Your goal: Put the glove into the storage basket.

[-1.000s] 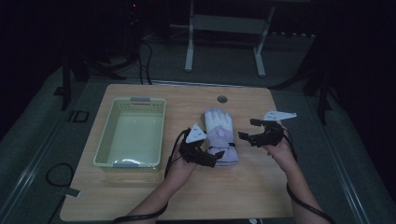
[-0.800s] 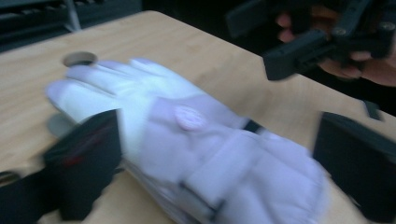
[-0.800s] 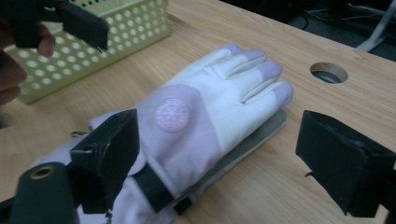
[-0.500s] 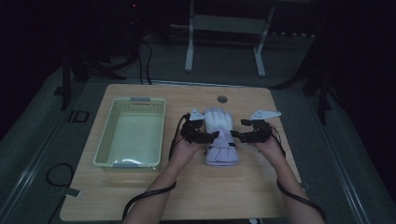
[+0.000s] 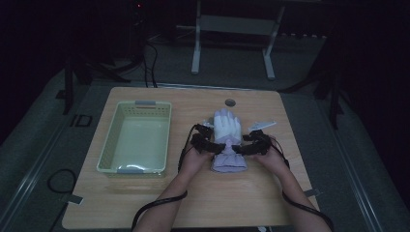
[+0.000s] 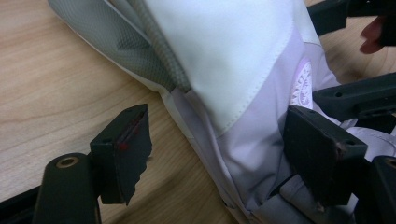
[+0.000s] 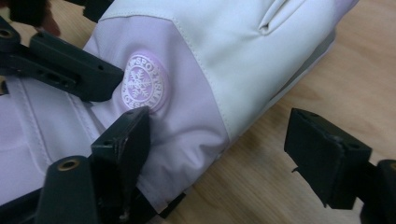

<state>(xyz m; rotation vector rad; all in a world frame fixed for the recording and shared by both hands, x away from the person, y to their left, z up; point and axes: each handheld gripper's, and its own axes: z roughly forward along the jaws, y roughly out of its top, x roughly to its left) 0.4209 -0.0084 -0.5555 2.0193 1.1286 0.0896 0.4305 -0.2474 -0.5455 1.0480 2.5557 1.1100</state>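
A white and lilac ski glove (image 5: 226, 142) is lying flat on the wooden worktop (image 5: 145, 203), just to the right of the pale green basket (image 5: 136, 169). Its long axis is running away from the person, fingers pointing to the far edge and cuff toward the near edge.

Both claws are flanking the glove at its wrist, where the white panel meets the lilac one. The left claw (image 6: 229, 158) is coming at the glove from the basket side: its jaws have just been closing, and they are now part open with the glove's edge between them. One jaw is resting against the lilac fabric while the other is standing clear over bare wood, so nothing is gripped yet. The right claw (image 7: 233, 154) is mirroring it from the side away from the basket, jaws also just closing and still wide; one is lying on the fabric beside the round snowflake badge (image 7: 143, 87), the other is hanging over the worktop.

Each claw is about equally near its own edge of the glove, so the coming pinch looks to turn on each jaw pair straddling that edge squarely across the long axis.
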